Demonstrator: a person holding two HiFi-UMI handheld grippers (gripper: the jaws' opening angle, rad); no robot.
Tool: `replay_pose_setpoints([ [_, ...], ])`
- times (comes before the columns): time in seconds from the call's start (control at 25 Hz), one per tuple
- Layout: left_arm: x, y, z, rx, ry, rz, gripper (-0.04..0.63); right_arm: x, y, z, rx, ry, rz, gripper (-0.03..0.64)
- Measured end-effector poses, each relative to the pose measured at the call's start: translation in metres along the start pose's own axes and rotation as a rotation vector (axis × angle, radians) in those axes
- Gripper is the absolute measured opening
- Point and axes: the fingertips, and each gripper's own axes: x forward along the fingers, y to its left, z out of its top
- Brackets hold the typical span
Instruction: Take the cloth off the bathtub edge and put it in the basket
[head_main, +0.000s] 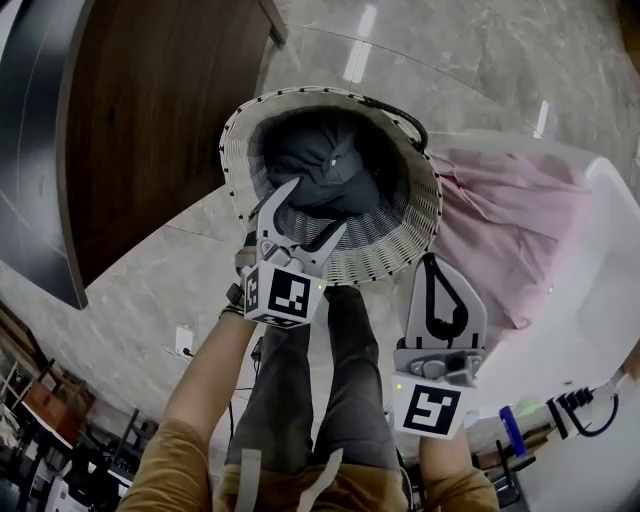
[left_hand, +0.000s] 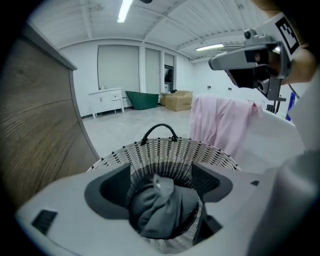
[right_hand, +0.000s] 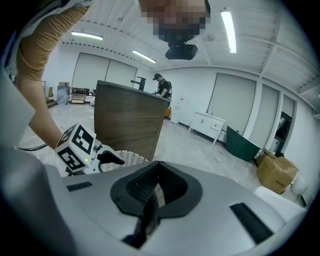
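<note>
1. Head view, what is hidden: the grey cloth (head_main: 325, 170) covers the bottom of the basket (head_main: 400, 262). The person's legs hide the floor on the near side of the basket. The bathtub (head_main: 600, 300), right of the basket, is cut off by the frame edge.
2. Head view, materials: the basket is round, woven in pale wicker with dark stitches along its rim, and has a dark loop handle (head_main: 400, 115) on its far side. The grey cloth lies crumpled inside it. A pink cloth (head_main: 500, 230) hangs in soft folds over the white, smooth bathtub edge just right of the basket. A dark wooden panel (head_main: 150, 110) stands left of the basket on glossy stone tiles.
3. Head view, relations: the left gripper (head_main: 318, 205) hangs over the basket's near rim with its jaws spread and nothing between them; the grey cloth lies beyond and below its tips. The right gripper (head_main: 432, 262) is beside the basket's right rim, its jaws together and empty.
4. Left gripper view: the jaws stand apart. The grey cloth shows in the gap, bunched at the bottom of the basket, and the pads do not touch it. The pink cloth hangs behind the basket to the right.
5. Right gripper view: the ribbed dark pads meet with nothing clamped. This gripper's own body hides most of the basket; only a strip of wicker rim shows at left.
</note>
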Motion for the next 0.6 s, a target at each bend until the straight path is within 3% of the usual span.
replay_pose_setpoints([
  [0.6,-0.021,-0.012,0.043,0.016,-0.032,-0.010,0.368,-0.034,-0.017,0.018,0.034,-0.007,-0.040,0.005],
])
